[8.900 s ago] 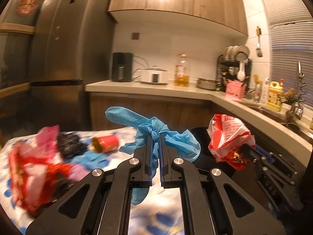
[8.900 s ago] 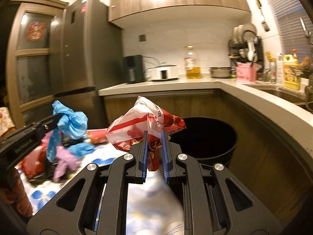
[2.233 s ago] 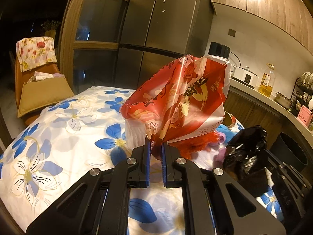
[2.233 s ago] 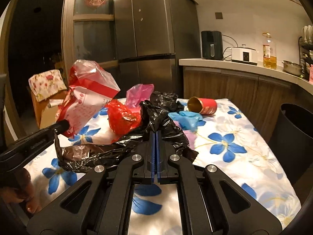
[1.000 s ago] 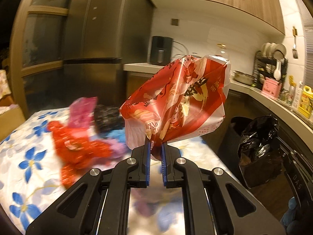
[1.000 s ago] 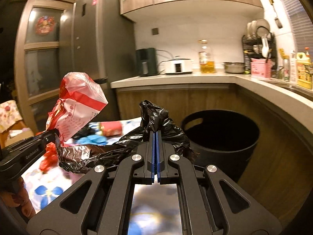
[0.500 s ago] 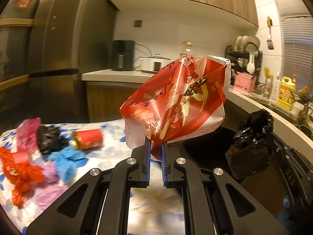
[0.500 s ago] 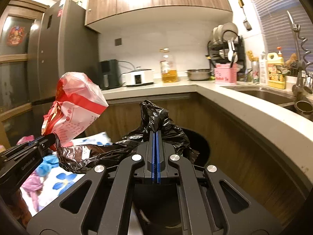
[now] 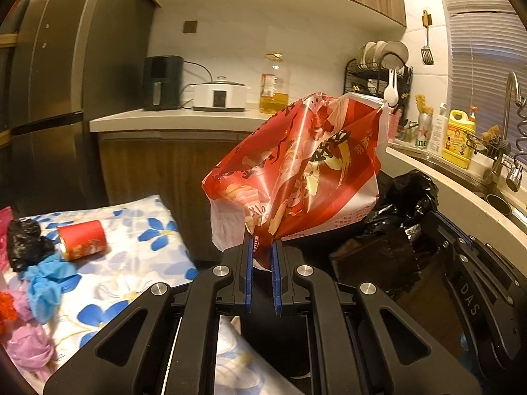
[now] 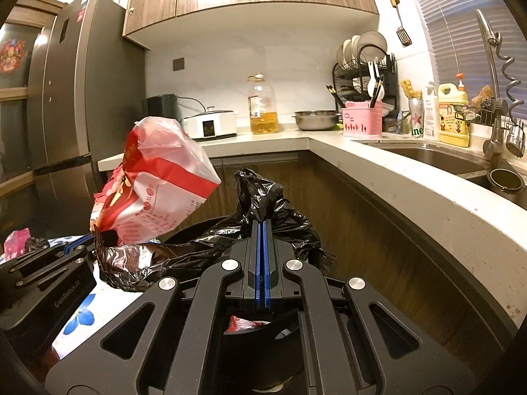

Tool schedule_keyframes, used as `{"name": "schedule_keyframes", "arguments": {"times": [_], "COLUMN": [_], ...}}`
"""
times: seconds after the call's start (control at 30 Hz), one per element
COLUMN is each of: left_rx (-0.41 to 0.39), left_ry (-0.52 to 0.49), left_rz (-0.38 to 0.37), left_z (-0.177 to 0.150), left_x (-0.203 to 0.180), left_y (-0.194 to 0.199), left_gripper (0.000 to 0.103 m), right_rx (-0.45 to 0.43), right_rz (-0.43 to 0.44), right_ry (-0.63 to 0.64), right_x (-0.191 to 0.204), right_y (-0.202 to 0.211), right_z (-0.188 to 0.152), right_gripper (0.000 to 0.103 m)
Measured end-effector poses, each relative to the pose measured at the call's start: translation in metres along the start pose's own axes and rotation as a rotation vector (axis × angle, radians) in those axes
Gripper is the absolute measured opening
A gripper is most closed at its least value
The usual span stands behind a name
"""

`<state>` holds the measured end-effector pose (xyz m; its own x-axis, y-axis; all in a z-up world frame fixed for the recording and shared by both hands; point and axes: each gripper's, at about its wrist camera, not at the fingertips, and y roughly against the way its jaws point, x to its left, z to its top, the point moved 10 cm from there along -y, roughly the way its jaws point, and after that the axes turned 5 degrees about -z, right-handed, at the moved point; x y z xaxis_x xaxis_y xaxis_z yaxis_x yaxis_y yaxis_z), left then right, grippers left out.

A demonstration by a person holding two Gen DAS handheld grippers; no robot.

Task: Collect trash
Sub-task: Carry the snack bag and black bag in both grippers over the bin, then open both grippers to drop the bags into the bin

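Note:
My left gripper (image 9: 262, 247) is shut on a red and white printed plastic bag (image 9: 306, 168), which stands up above the jaws; the same bag (image 10: 158, 177) shows at the left of the right wrist view. My right gripper (image 10: 261, 227) is shut on a crumpled black plastic bag (image 10: 263, 204), also seen at the right of the left wrist view (image 9: 408, 197). A black trash bin (image 10: 250, 339) lies right below and ahead of both grippers, with a red scrap inside. More trash stays on the flowered table (image 9: 138, 263): a red can (image 9: 84, 239), a blue glove (image 9: 42, 284), a black bag (image 9: 24, 243).
A counter (image 10: 411, 191) curves along the right with a sink (image 10: 441, 159), faucet, bottles and dish rack (image 10: 365, 75). On the back counter stand a cooker (image 9: 219, 96), an oil bottle (image 9: 275, 84) and a dark appliance. A fridge (image 9: 42, 98) stands at the left.
Both grippers swung right with their bags, away from the table and toward the counter corner. The bin now lies beneath the jaws, and the table trash has slid to the left edge.

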<state>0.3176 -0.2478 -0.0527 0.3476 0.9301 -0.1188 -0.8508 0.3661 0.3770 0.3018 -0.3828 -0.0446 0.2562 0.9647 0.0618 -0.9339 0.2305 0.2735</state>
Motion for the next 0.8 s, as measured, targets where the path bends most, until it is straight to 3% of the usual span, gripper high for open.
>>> {"name": "schedule_keyframes", "arguments": {"times": [0.47,0.7,0.8], "left_rx": [0.055,0.087,0.091], "left_ry": [-0.026,-0.03,-0.039], "left_rz": [-0.073,-0.082,-0.08], "left_z": [-0.011,-0.019,-0.022], "left_x": [-0.015,-0.017,-0.018], "left_y": [-0.031,-0.039,-0.039], "left_gripper": [0.011,0.024,0.043], "right_rx": [0.033,0.063,0.065], "right_rz": [0.01,0.005,-0.004], "right_ry": [-0.018,-0.025,-0.037], "right_x": [-0.005,-0.011,-0.016], "right_y": [-0.025,-0.032,-0.03], "right_z": [-0.006,-0.012,-0.013], "right_gripper": [0.002,0.004,0.016]}}
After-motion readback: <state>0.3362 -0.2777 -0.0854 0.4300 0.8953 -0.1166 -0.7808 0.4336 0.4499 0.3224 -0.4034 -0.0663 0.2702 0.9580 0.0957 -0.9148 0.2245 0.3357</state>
